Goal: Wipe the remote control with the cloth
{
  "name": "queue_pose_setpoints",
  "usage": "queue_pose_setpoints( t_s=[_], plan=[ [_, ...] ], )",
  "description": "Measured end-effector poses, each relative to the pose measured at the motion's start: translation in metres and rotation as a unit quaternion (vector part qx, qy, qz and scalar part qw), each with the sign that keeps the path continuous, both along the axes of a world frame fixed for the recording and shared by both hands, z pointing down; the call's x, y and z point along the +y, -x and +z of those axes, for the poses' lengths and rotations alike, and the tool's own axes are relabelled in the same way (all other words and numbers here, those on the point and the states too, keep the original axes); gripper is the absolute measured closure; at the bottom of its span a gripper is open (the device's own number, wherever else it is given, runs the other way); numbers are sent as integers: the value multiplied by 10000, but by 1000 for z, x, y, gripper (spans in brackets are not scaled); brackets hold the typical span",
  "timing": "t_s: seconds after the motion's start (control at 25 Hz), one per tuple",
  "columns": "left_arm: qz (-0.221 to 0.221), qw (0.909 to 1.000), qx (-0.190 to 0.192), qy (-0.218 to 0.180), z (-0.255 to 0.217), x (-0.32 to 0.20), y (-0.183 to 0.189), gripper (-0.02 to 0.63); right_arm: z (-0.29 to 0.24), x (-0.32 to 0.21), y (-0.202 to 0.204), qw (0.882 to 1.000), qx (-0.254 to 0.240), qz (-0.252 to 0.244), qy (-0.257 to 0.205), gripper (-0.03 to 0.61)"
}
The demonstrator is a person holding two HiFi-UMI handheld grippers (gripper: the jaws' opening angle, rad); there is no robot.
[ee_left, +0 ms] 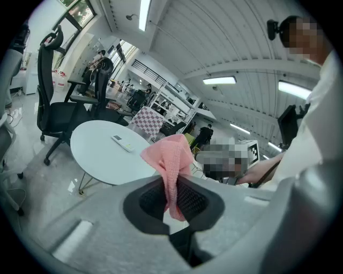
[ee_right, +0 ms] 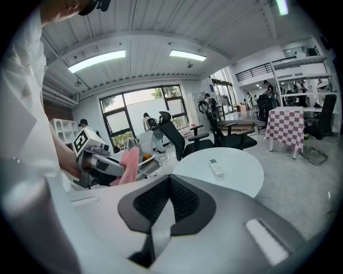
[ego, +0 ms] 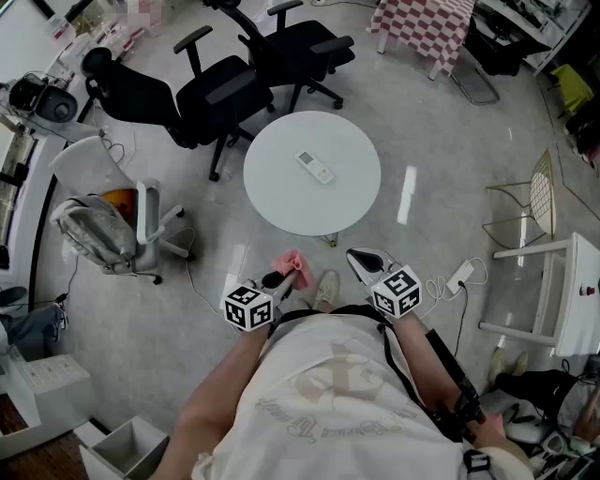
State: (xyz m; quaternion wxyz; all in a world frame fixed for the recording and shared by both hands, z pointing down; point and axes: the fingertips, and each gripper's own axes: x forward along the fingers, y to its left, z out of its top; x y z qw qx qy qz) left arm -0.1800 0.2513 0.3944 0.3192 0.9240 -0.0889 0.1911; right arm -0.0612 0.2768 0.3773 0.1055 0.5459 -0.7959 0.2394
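Note:
A white remote control (ego: 315,167) lies on the round white table (ego: 281,206), a little beyond its middle; it also shows in the left gripper view as the remote (ee_left: 123,143) and in the right gripper view as the remote (ee_right: 216,167). My left gripper (ego: 289,278) is held in front of my body, short of the table, shut on a pink cloth (ego: 294,266) that sticks up between its jaws (ee_left: 171,171). My right gripper (ego: 361,262) is beside it, shut with nothing in it (ee_right: 170,202). The cloth (ee_right: 127,162) hangs from the left gripper in the right gripper view.
Two black office chairs (ego: 216,94) stand beyond the table. A white chair with a grey bag (ego: 94,232) is at the left, a white wire chair (ego: 534,202) and white shelf (ego: 558,291) at the right. A checkered table (ego: 422,23) stands far back. Cables and a power strip (ego: 459,278) lie on the floor.

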Motion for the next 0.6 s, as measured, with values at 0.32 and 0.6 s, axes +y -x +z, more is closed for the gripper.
queue_pose_setpoints(
  t_s=[0.32, 0.6],
  plan=[
    [195, 9998, 36, -45, 1, 24, 12, 594, -1, 28, 16, 9999, 76, 143, -3, 572],
    [313, 9994, 114, -16, 1, 37, 17, 594, 1, 43, 15, 9989, 107, 463, 0, 571]
  ],
)
